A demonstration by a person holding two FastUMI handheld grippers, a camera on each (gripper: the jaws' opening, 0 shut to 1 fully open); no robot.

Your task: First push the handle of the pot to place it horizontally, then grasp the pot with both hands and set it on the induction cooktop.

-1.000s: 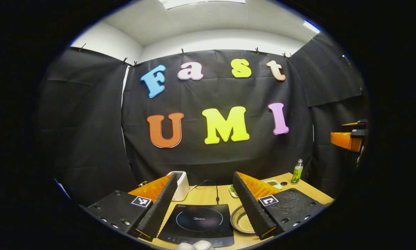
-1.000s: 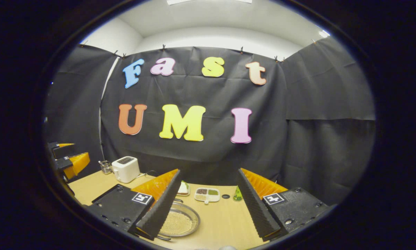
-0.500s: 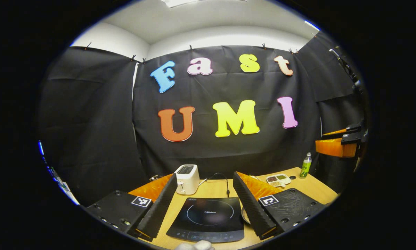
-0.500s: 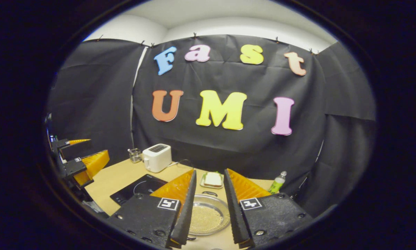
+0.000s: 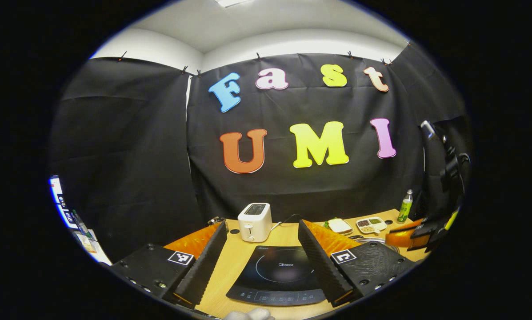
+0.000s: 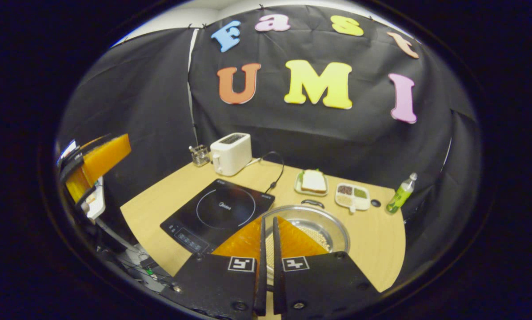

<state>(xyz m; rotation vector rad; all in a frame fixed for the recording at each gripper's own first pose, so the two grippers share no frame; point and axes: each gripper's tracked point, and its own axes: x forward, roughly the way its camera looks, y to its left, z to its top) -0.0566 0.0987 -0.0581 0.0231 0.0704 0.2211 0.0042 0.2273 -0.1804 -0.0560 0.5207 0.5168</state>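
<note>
A shallow steel pot (image 6: 326, 229) holding pale grains sits on the wooden table (image 6: 377, 249), right of the black induction cooktop (image 6: 219, 213). A small dark handle (image 6: 312, 203) lies at the pot's far rim. My right gripper (image 6: 268, 220) hovers above the pot's near side, shut with only a thin slit between its fingers and nothing held; it hides the near rim. My left gripper (image 5: 262, 224) is open above the near table edge, framing the cooktop (image 5: 283, 275). The left gripper view also catches the pot's rim (image 5: 374, 240) and the right gripper (image 5: 414, 233).
A white toaster (image 6: 231, 153) with its cord and a glass holder (image 6: 199, 155) stand at the back. Behind the pot are a sandwich plate (image 6: 312, 182), a divided snack tray (image 6: 352, 195) and a green bottle (image 6: 401, 193). The left gripper (image 6: 99, 160) hangs past the table's left edge.
The right gripper's fingers have gone from wide open to shut, and it now looks down on the pot from higher up. The left gripper has swung so the cooktop sits more to the right between its fingers.
</note>
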